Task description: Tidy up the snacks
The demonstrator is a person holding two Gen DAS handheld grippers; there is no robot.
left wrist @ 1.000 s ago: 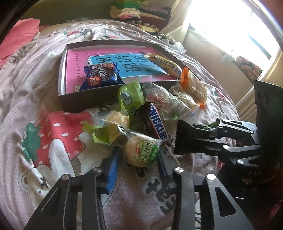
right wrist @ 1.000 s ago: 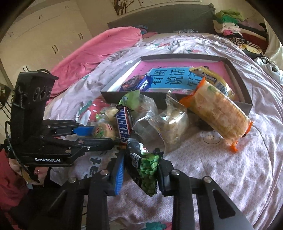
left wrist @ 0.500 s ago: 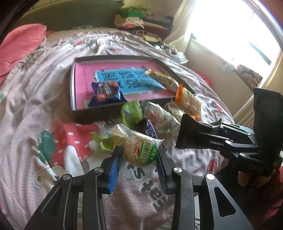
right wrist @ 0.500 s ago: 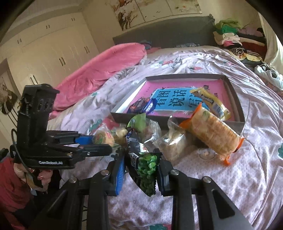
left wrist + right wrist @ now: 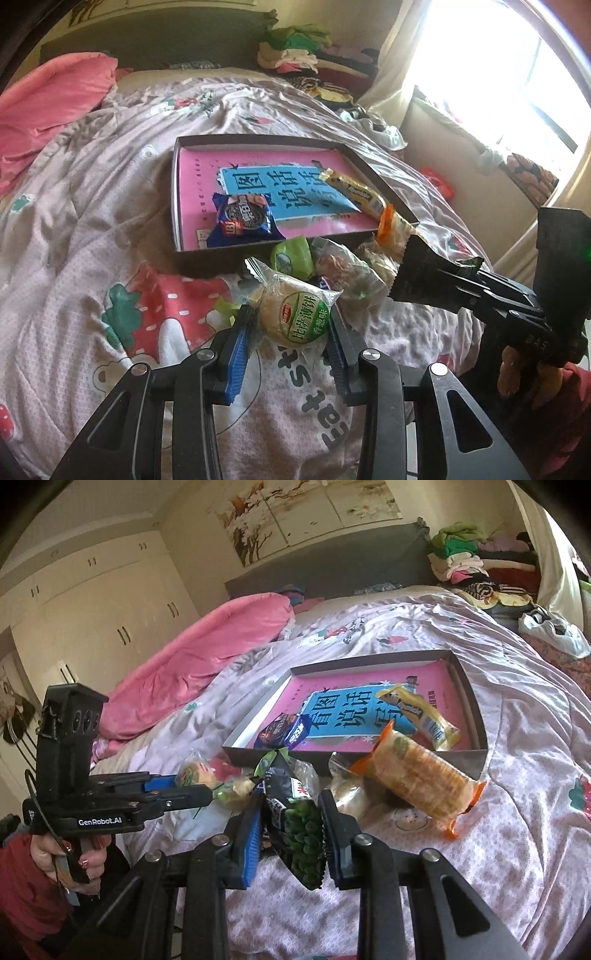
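My left gripper (image 5: 291, 328) is shut on a round cake in a clear wrapper with a green label (image 5: 295, 314), lifted off the bedspread. My right gripper (image 5: 290, 834) is shut on a dark packet of green peas (image 5: 299, 819), also held up. In the left wrist view the right gripper (image 5: 424, 280) shows from the side with the dark packet (image 5: 417, 273). In the right wrist view the left gripper (image 5: 184, 790) holds the cake (image 5: 194, 773). Ahead lies a shallow dark box (image 5: 173, 206) with a pink floor, holding a blue cookie packet (image 5: 242, 219) and a yellow bar (image 5: 354, 194).
A heap of snacks lies in front of the box: an orange-ended cracker pack (image 5: 417, 779), a green packet (image 5: 290, 254) and clear bags (image 5: 343, 267). A pink duvet (image 5: 207, 653) lies at the left. Folded clothes (image 5: 472, 565) are stacked at the far right.
Both grippers have risen with their snacks, away from the heap. The box and the heap look smaller and lower in both views. The Snickers bar is now mostly hidden.
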